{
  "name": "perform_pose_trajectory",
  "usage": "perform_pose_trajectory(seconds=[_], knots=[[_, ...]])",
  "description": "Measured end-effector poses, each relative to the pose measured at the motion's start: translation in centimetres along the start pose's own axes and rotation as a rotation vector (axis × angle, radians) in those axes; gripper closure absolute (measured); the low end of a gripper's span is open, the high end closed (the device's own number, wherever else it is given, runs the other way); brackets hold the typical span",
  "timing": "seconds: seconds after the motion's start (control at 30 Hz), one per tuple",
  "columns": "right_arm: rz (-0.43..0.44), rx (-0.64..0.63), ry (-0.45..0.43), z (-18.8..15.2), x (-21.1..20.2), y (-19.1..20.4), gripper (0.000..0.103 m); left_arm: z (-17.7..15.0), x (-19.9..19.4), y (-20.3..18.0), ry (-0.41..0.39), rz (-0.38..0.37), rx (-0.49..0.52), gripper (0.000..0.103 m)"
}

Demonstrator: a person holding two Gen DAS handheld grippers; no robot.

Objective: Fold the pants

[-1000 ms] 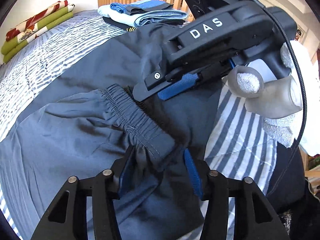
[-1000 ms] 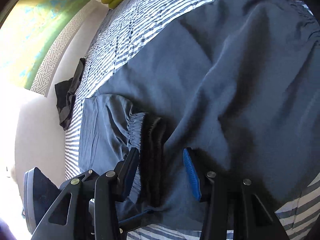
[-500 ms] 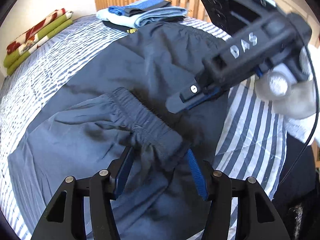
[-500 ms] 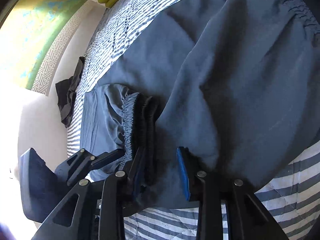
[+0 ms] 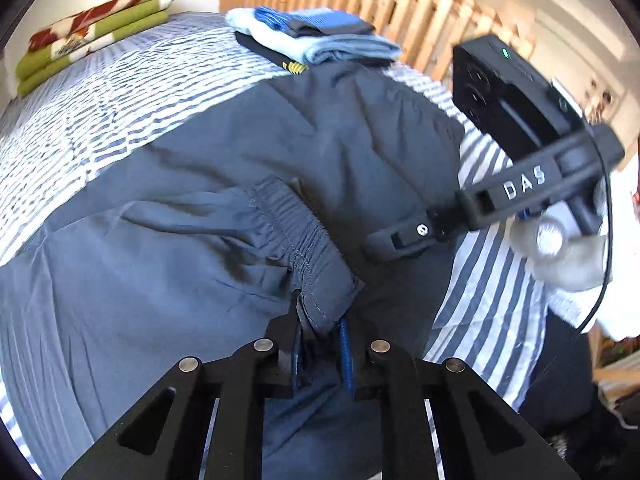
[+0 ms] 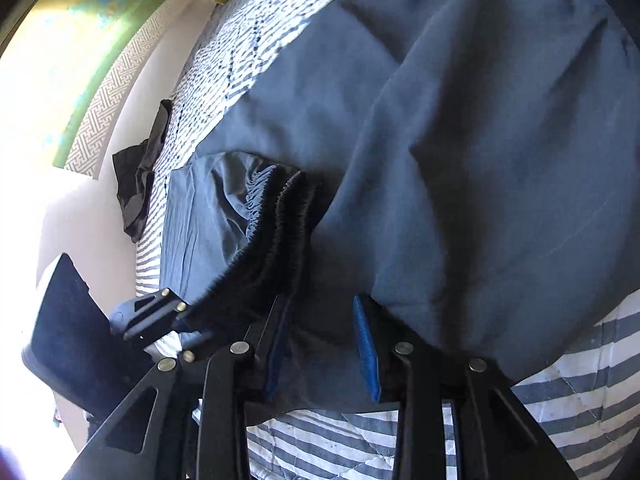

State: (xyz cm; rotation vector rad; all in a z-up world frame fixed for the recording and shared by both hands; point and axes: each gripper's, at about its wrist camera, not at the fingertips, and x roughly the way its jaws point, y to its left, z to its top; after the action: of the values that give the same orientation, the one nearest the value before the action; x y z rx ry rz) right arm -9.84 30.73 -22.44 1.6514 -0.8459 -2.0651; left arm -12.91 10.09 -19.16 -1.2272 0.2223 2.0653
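In the left wrist view, the dark grey-blue pants (image 5: 192,248) lie spread over a bed (image 5: 92,92) covered in a blue-and-white striped quilt. The left hand-held gripper (image 5: 320,354) sits at the bottom of the picture with its blue-padded fingers drawn in narrow, clamped on the gathered elastic cuff (image 5: 308,248) of a pant leg that is folded back over the rest of the garment. To the right, the right hand-held gripper (image 5: 400,236), marked "DAS", reaches in low over the pants near the striped quilt, held by a gloved hand (image 5: 560,248); from here its fingers cannot be told apart. At the far side of the bed rests a stack of folded clothes (image 5: 316,36) in light blue and dark tones, and a folded red, white and green blanket (image 5: 88,28) lies toward the far left corner, with a wooden slatted railing (image 5: 360,4) behind. In the right wrist view, the right hand-held gripper (image 6: 322,354) has its blue pads standing apart with the near hem of the pants (image 6: 460,160) lying between them, the cloth not pinched. The left hand-held gripper (image 6: 184,316) shows at the lower left, at the dark ribbed cuff edge. A dark garment (image 6: 140,184) hangs over the far side of the bed (image 6: 560,400).
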Motion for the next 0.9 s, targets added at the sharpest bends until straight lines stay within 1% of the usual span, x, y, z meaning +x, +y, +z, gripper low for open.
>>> perform_pose_trajectory(seconds=[0.07, 0.1, 0.13, 0.27, 0.37, 0.43, 0.5, 0.57, 0.67, 0.73, 0.8, 0.9], knots=[[0.054, 0.006, -0.019, 0.2, -0.5, 0.5, 0.064, -0.1, -1.0, 0.2, -0.030, -0.004, -0.018, 0.088], [0.076, 0.007, -0.019, 0.2, -0.5, 0.8, 0.059, -0.1, -1.3, 0.2, -0.039, -0.006, -0.017, 0.089], [0.098, 0.013, -0.014, 0.3, -0.4, 1.1, 0.057, -0.1, -1.5, 0.3, -0.048, -0.005, -0.019, 0.089], [0.173, 0.063, 0.027, 0.7, 0.8, 1.4, 0.054, -0.1, -1.9, 0.3, -0.065, -0.014, -0.020, 0.089], [0.192, 0.110, 0.028, 1.0, 1.6, 1.2, 0.051, -0.5, -2.0, -0.1, -0.076, -0.005, -0.019, 0.089], [0.208, 0.157, 0.035, 1.2, 2.3, 0.8, 0.048, -0.8, -1.7, -0.5, -0.068, 0.012, 0.009, 0.089], [0.239, 0.199, 0.040, 1.3, 2.4, 0.0, 0.047, -1.1, -1.2, -1.1, -0.055, 0.034, 0.051, 0.089], [0.246, 0.235, 0.047, 1.4, 2.6, -0.6, 0.047, -1.4, -0.8, -1.3, -0.044, 0.017, 0.053, 0.089], [0.192, 0.219, 0.056, 1.5, 3.0, -0.3, 0.047, -1.5, -0.5, -1.9, -0.055, 0.036, 0.084, 0.089], [0.152, 0.191, 0.049, 1.6, 2.9, 0.4, 0.047, -1.3, -0.6, -1.8, -0.063, 0.021, 0.068, 0.089], [0.133, 0.171, 0.031, 1.7, 2.7, 1.1, 0.047, -1.4, -0.9, -1.3, -0.074, 0.014, 0.045, 0.089], [0.146, 0.156, 0.035, 2.1, 3.0, 1.8, 0.047, -1.3, -1.2, -0.6, -0.089, -0.021, -0.007, 0.089]])
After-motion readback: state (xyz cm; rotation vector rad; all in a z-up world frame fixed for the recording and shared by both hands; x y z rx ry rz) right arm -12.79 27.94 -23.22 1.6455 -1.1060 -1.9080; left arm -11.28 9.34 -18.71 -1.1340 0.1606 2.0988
